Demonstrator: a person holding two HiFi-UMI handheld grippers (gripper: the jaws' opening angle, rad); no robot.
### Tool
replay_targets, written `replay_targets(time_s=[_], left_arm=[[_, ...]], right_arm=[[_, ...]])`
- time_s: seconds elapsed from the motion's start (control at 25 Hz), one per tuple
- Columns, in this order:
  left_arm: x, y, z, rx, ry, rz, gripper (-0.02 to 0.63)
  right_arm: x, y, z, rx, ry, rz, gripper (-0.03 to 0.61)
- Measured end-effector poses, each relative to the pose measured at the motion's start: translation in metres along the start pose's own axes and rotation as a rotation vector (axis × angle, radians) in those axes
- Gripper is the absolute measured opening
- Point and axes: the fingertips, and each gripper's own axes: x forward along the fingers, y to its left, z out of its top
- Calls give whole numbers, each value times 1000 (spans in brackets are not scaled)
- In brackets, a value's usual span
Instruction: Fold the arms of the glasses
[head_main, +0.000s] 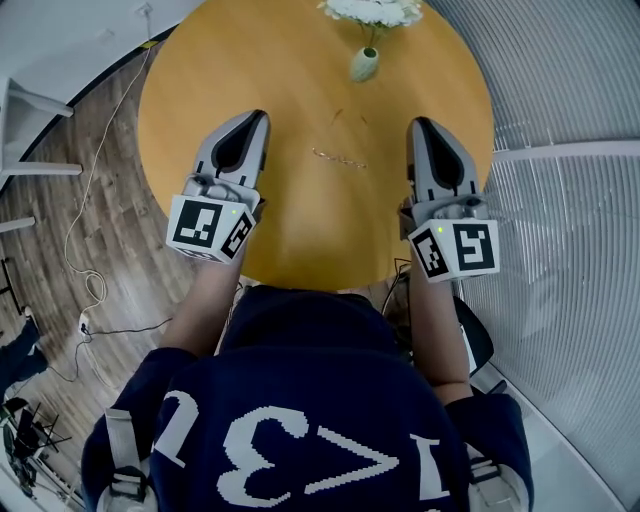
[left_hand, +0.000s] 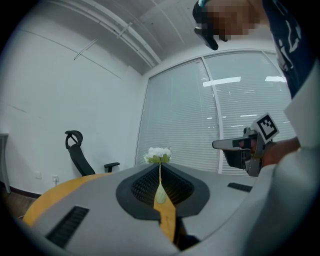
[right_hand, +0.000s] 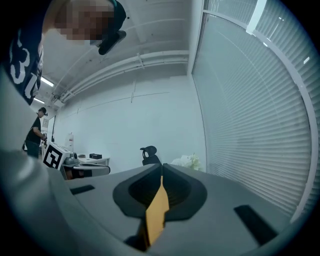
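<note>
Two empty grippers, left gripper (head_main: 257, 117) and right gripper (head_main: 421, 123), both clenched shut, hover over the table (head_main: 250, 60). The glasses (head_main: 338, 157) lie on it between them, near the vase (head_main: 364, 64).

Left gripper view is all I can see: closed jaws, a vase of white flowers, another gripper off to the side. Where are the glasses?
Observer: The head view shows the glasses lying on the round table, between the two grippers, nearer the person than the vase.
Operator: Is anything holding them?
Observer: No. The left gripper and right gripper are both clear of them.
Operator: Is the other gripper closed too?
Observer: Yes, the right gripper view shows its jaws together, nothing between them.
</note>
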Motion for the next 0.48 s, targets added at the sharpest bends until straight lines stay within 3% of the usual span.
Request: replay_targets(time_s=[0.2,0.48], left_arm=[[3,1,-15,-19,28,1,23],[-4,7,-50,-38,96,-2,23]], right_arm=[[15,5,-46,-11,129,54,31],[35,30,-156,-89,422,181,36]])
